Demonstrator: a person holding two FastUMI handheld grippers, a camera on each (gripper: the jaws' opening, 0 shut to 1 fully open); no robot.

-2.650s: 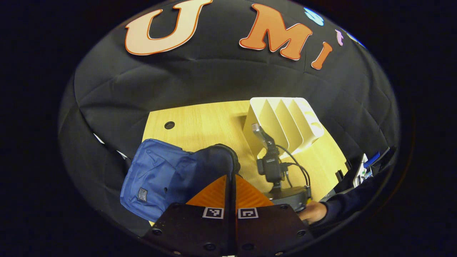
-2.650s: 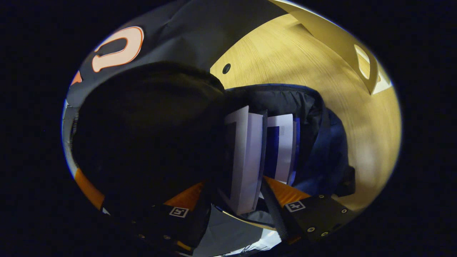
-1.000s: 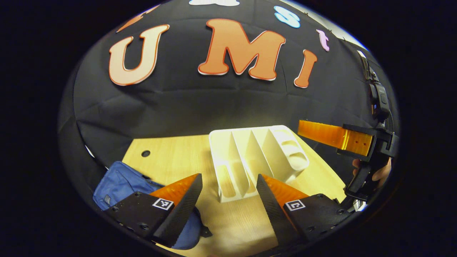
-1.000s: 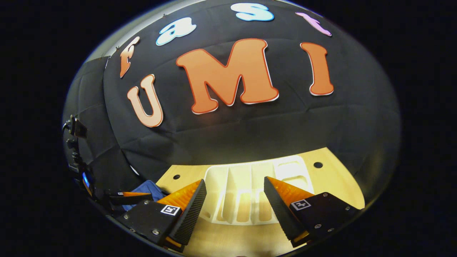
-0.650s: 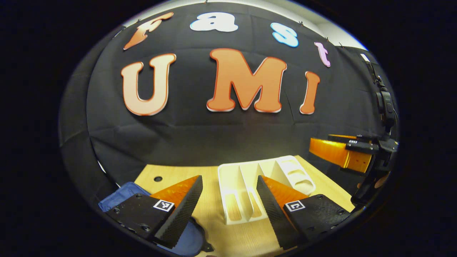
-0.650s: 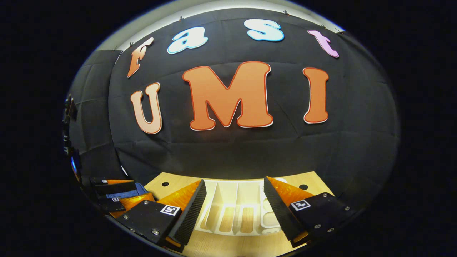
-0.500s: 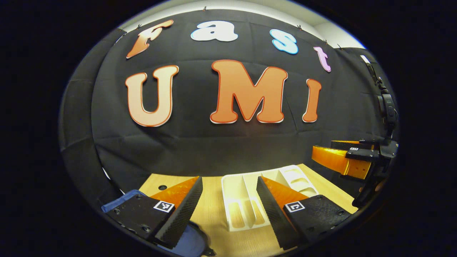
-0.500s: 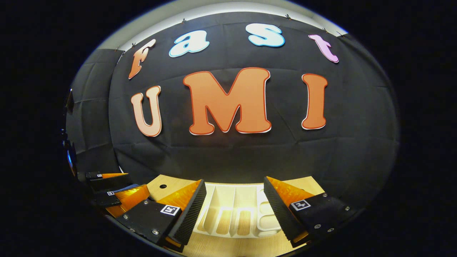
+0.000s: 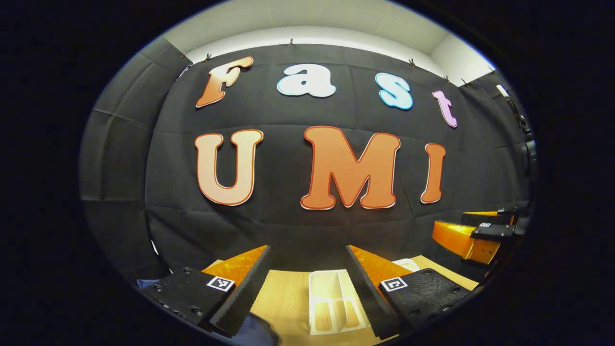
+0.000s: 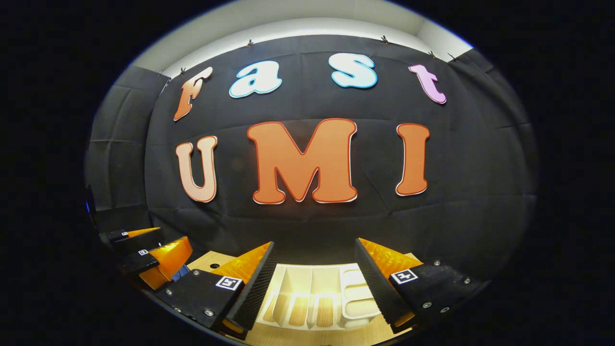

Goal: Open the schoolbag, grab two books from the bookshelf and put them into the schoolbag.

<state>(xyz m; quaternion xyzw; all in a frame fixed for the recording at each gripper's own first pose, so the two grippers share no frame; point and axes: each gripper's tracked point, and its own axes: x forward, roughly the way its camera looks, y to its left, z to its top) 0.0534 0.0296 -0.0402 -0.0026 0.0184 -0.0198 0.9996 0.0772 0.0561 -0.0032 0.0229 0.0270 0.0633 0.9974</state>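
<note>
My left gripper [image 9: 307, 288] is open with nothing between its fingers, held above the wooden table [image 9: 283, 302]. Between and beyond its fingers stands the white bookshelf [image 9: 331, 302], its visible slots without books. A corner of the blue schoolbag [image 9: 254, 335] peeks out under the left finger. My right gripper [image 10: 314, 283] is open too, held empty in front of the same bookshelf [image 10: 312, 298]. Each view catches the other gripper at its edge: the right gripper [image 9: 451, 223] at far right, the left gripper [image 10: 174, 239] at far left.
The table [image 10: 206, 262] has a small round hole [image 10: 215, 265] near its back edge. The black cloth wall rises right behind the table. A strip of blue bag [image 10: 180, 274] shows under the left gripper.
Both views have tilted upward, so the bookshelf and bag have sunk toward the bottom edge. Earlier the left gripper was shut by the bag and the right reached among books inside it; both now stand open.
</note>
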